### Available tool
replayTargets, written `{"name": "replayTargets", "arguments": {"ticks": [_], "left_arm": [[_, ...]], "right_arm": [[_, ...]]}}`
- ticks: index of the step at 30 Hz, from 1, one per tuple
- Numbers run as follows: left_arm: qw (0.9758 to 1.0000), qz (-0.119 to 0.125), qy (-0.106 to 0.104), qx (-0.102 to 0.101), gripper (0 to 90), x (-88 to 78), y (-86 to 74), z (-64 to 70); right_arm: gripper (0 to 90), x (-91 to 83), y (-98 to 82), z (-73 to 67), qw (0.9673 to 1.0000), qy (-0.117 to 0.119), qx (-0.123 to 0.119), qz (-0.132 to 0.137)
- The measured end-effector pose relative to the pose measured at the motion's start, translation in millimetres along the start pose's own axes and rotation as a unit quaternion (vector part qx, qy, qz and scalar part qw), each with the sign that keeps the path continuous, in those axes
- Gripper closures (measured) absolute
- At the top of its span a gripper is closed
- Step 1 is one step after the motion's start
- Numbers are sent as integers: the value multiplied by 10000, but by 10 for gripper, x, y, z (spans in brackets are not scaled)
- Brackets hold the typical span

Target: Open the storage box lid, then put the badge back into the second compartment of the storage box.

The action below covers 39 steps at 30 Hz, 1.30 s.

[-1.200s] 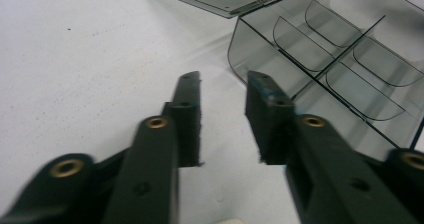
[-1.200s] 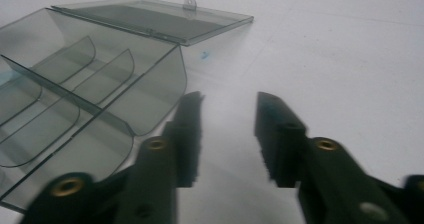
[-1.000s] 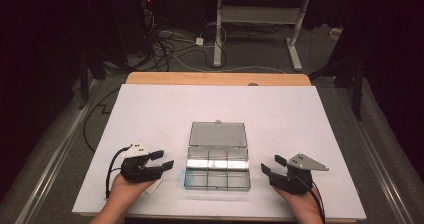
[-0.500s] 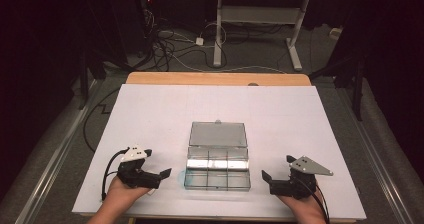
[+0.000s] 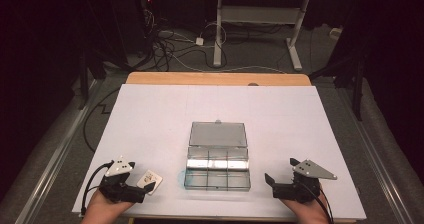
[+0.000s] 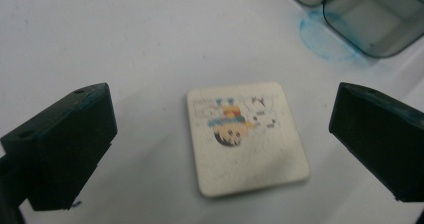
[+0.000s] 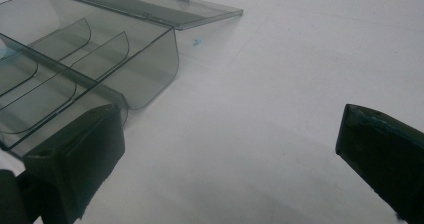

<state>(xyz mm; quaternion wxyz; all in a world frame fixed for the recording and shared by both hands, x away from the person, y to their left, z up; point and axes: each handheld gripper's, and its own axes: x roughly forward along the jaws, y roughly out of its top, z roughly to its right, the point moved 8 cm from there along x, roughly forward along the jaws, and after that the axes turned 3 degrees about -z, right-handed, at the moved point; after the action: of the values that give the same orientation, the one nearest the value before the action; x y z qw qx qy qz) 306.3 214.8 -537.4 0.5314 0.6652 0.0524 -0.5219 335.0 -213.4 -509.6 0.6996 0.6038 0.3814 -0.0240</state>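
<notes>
Clear plastic, the compartment box (image 5: 217, 159) sits lid-open at lower centre of the high view, its sections looking empty. Your left gripper (image 6: 220, 149) spreads wide around the printed square card (image 6: 247, 136) without touching it; your right gripper (image 5: 274, 182), wide too, holds nothing. Nothing looks packed yet.

Dark, dimly lit room; grey carpeted floor (image 5: 60, 149); white-legged metal desk frame (image 5: 260, 19) at rear; tangled black and white cables (image 5: 170, 44) beneath it; wooden-edged table (image 5: 215, 78) with white sheet covering (image 5: 165, 114).
</notes>
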Motion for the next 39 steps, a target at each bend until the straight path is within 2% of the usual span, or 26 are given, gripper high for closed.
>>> {"name": "replayTargets", "arguments": {"ticks": [2,5,9,10,14,22,27,31,39], "left_arm": [[9999,-123,-5,35,0,15,-40,47],[9994,-258,-12,220,19,52,-46,107],[9987,-424,64,271,101,107,-69,111],[9986,-417,93,300,140,112,-71,104],[9983,-422,215,328,201,101,-76,87],[9980,-473,229,344,280,94,-79,122],[9975,-604,192,304,286,101,-66,123],[9977,-578,168,322,297,101,-67,118],[9977,-512,103,429,318,95,-63,104]], "right_arm": [[1,44,-6,-9,10000,10,-6,-42],[1,74,-14,-21,10000,38,-14,-81],[1,70,-14,-16,10000,31,-4,-78],[1,66,-16,-14,10000,22,-15,-75],[1,67,-38,-21,9999,18,-21,-97],[1,81,-44,-33,9999,36,-62,-115],[1,71,-46,0,9999,-4,10,-105],[2,95,-57,18,9998,-45,37,-171],[1,80,-25,-43,9999,-27,-73,-103]]}}
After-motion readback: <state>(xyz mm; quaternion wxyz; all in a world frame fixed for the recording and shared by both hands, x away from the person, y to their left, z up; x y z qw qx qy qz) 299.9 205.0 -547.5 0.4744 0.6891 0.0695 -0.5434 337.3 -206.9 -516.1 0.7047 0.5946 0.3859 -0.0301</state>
